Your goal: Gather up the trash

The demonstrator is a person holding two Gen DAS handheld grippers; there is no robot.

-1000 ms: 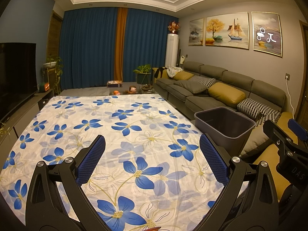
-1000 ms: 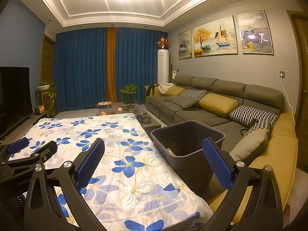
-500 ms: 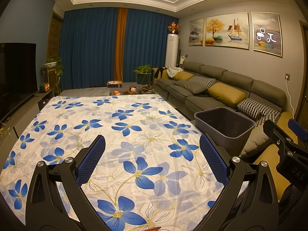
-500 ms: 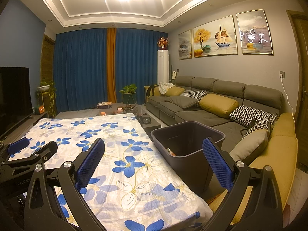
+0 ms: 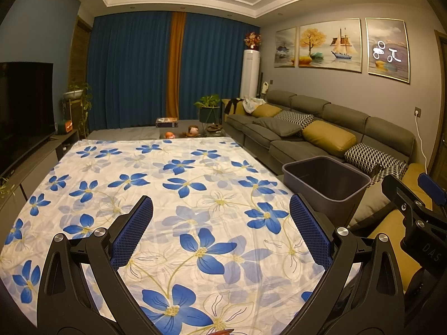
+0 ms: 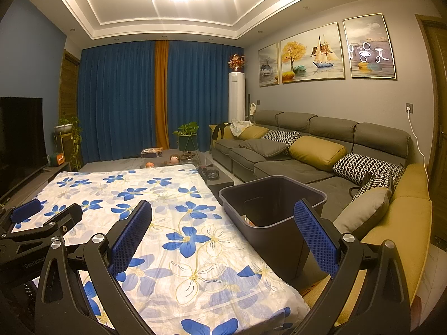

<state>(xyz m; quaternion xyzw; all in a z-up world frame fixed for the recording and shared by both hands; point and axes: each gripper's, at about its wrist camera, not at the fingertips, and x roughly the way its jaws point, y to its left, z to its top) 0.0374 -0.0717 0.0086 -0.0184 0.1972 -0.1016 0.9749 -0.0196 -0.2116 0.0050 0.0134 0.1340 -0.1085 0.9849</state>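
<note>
The left gripper (image 5: 220, 217) hangs with its blue-padded fingers (image 5: 133, 230) spread wide and nothing between them, level above the flower-print cloth (image 5: 173, 184) that covers the counter. The right gripper (image 6: 223, 220) is the same — spread, empty, held just above the near right corner of the cloth, its right finger lined up in front of the dark grey bin (image 6: 272, 215). Each gripper shows at the edge of the other's view, so the two are side by side and close together, both pointing down the length of the counter toward the blue curtains (image 5: 131, 69).

The bin stands just beside the counter's right edge, between it and the grey sofa (image 6: 307, 150), with its rim about level with the cloth. That placement looks deliberate: trash can be lifted off the surface and dropped in with a short sideways move. In the right wrist view a few small pieces, orange and pale, lie at the bottom of the bin (image 6: 247, 220); what they are is too small to tell.

On the cloth itself no trash shows in either view — only the printed flowers and some creases. I judge the collecting is at or near its end, with the grippers held neutral over a cleared surface. A sliver of something reddish at the very bottom edge of the left wrist view (image 5: 223, 331) cannot be identified. Small objects beyond the far end of the counter (image 5: 180, 134) look like toys and a box on the floor, well apart from the grippers.
</note>
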